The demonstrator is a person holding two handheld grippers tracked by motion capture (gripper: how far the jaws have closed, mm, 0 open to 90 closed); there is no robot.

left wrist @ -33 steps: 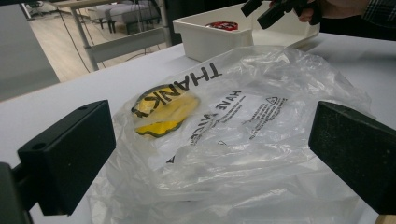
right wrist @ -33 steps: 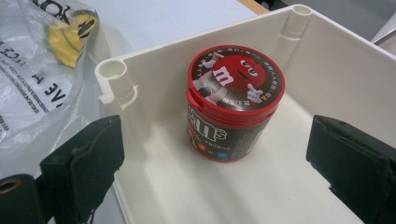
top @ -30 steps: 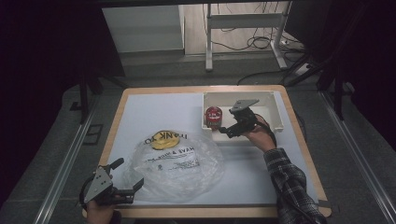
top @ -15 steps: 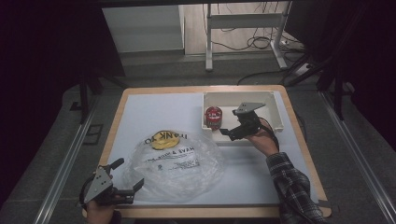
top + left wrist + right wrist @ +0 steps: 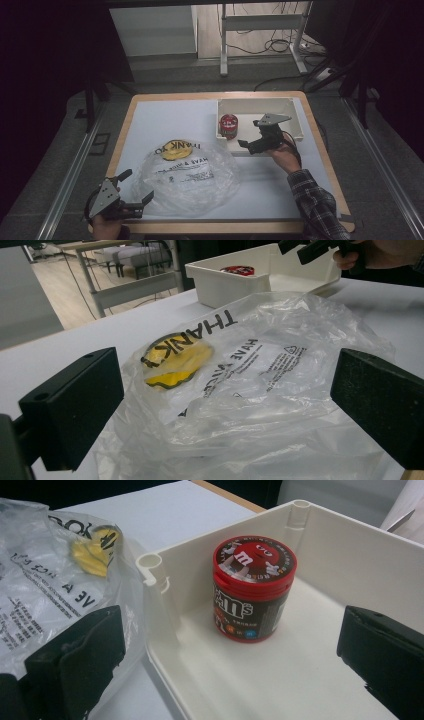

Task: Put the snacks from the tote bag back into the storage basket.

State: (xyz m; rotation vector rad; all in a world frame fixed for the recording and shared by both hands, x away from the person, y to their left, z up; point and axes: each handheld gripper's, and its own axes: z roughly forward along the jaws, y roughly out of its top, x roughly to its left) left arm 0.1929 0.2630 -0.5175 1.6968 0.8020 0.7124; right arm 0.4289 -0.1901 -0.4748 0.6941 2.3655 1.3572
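Lab-like recording room, wood-edged table (image 5: 320, 165) under a bright lamp, dark surroundings, floor cables (image 5: 260, 47), metal desk frame (image 5: 260, 22)

1. The plastic bag (image 5: 260, 390) is thin, clear film, crinkled and glossy, printed in black with a yellow patch.
2. The candy tub (image 5: 252, 587) is smooth, shiny red plastic with a printed label.
3. The white bin (image 5: 320, 680) looks like moulded plastic with a satin sheen.
4. The table (image 5: 165, 120) has a matt pale top (edged in wood).
5. The right gripper (image 5: 256, 135) pads are matt black.
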